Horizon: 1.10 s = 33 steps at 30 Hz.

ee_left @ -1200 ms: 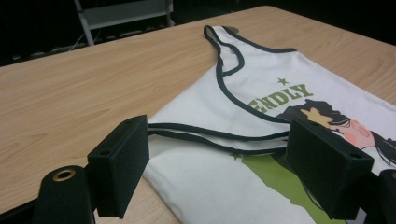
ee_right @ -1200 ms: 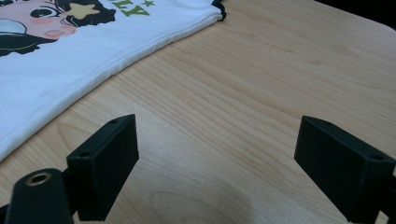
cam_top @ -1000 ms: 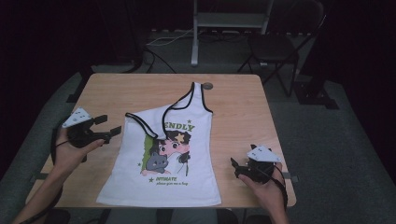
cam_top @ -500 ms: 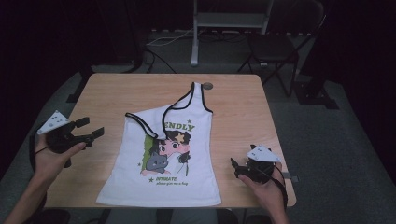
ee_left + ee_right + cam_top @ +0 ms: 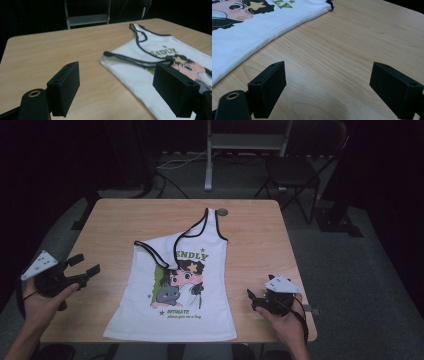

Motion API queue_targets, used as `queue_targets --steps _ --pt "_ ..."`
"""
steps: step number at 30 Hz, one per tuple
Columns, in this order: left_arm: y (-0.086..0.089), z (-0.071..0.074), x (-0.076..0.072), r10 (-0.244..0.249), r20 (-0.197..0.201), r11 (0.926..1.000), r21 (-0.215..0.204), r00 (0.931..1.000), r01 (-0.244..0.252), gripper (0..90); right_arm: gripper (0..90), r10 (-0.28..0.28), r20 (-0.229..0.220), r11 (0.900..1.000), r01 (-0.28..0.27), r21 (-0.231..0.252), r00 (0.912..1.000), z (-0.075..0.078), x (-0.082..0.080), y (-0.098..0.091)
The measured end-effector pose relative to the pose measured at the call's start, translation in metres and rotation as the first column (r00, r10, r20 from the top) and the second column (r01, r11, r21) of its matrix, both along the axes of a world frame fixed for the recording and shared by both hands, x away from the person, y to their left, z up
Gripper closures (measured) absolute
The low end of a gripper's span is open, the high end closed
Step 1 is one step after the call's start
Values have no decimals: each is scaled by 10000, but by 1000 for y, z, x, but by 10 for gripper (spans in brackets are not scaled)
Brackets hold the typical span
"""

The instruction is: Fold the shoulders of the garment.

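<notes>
Wooden table, and at its 12 o'clock edge a small grey disc sits just off the top's strap end. Behind the table, a chair at 1 o'clock and a metal stand at 12. Nothing lies between either gripper and the cloth, just bare wood.

The left gripper has pulled back toward 8 o'clock: a second ago it hovered close by the top's left edge, now it hangs out at the table's left rim, well apart from the fabric. Its jaws are spread wide, nothing between them. The right gripper holds the same spot at 5 o'clock, near the hem corner, jaws wide apart and empty too.

The top lies flat at the table's centre, hem toward 6 o'clock, unmoved. It is white with dark trim and a cartoon print under green letters. One strap reaches to 12 o'clock; the other is folded down across the chest toward 9 o'clock.
</notes>
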<state>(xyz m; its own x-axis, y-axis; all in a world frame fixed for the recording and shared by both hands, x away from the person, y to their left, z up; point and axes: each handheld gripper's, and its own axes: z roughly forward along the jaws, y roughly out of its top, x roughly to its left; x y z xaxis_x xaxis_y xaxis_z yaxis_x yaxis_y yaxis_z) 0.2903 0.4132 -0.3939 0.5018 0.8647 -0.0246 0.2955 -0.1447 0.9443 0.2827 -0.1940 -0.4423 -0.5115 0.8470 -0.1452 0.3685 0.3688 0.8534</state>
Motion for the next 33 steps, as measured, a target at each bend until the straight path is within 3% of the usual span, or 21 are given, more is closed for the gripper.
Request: queue_targets --steps 6,11,15,21,25,30,33 --pt "20 -16 -15 403 101 9983 -423 9991 -398 212 130 -65 -73 9999 65 82 10000 0 2 -1" --pt "26 -27 -23 436 3 9983 -379 9990 -436 211 130 -41 -112 9999 43 144 9999 1 5 -1" --pt "26 -31 -27 439 1 9977 -517 9990 -438 212 130 -12 72 9999 11 154 10000 13 17 -2" --pt "21 -40 -27 201 131 9991 -368 9997 -196 211 130 38 228 9996 -45 291 9997 54 63 6" --pt "20 -42 -27 190 200 9991 -379 9996 -182 211 130 -18 100 10000 19 -79 9999 77 102 18" --pt "20 -43 -27 214 201 9990 -385 9996 -206 212 131 -107 -193 9999 105 -99 9998 91 144 31" --pt "20 -43 -26 279 202 9989 -390 9994 -271 211 130 -194 -443 9997 202 169 9988 95 164 39"
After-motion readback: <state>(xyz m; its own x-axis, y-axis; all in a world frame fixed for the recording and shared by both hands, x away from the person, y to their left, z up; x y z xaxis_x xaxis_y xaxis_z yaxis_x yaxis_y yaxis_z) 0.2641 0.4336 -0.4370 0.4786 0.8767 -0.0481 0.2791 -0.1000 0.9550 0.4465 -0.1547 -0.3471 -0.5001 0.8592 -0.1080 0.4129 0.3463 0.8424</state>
